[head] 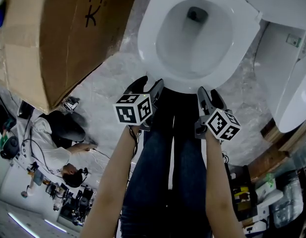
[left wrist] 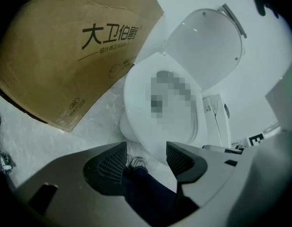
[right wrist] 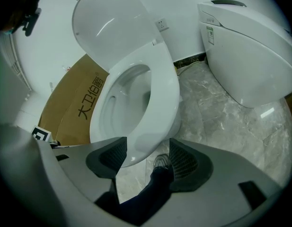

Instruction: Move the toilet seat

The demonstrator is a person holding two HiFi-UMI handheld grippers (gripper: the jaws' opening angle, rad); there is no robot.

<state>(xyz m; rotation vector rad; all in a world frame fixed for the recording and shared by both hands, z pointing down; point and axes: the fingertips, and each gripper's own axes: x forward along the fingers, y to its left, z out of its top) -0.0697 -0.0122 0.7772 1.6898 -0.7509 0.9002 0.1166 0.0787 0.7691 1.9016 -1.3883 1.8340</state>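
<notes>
Both grippers are up at the front of the toilet. The toilet seat (head: pixel 153 31) lies flat on the bowl (head: pixel 192 38), a smooth, glossy white oval ring, with the lid (left wrist: pixel 205 51) tipped up behind it.

The left gripper (head: pixel 149 86) has its jaws spread wide with nothing between the pads. In its own view the seat's front curve sits just beyond the gap, slightly towards the right jaw. The right gripper (head: pixel 208 97) is spread just as wide. From its camera, the seat's front edge (right wrist: pixel 162 79) comes down into the gap beside the left jaw, but the ribbed dark pads press on nothing.

Both bare forearms (head: pixel 118 182) reach forward side by side, tilting the grippers steeply down with the marker cubes facing up. The person's dark-trousered legs (head: pixel 167 167) stand between them, and a shoe (right wrist: pixel 162 162) shows under the right gripper's jaws.

The floor (head: pixel 108 90) is grey and marbled with a sheen. A big brown cardboard box (head: pixel 58 33) with black print stands at its left side. A second white toilet (right wrist: pixel 250 46) sits at its right side.
</notes>
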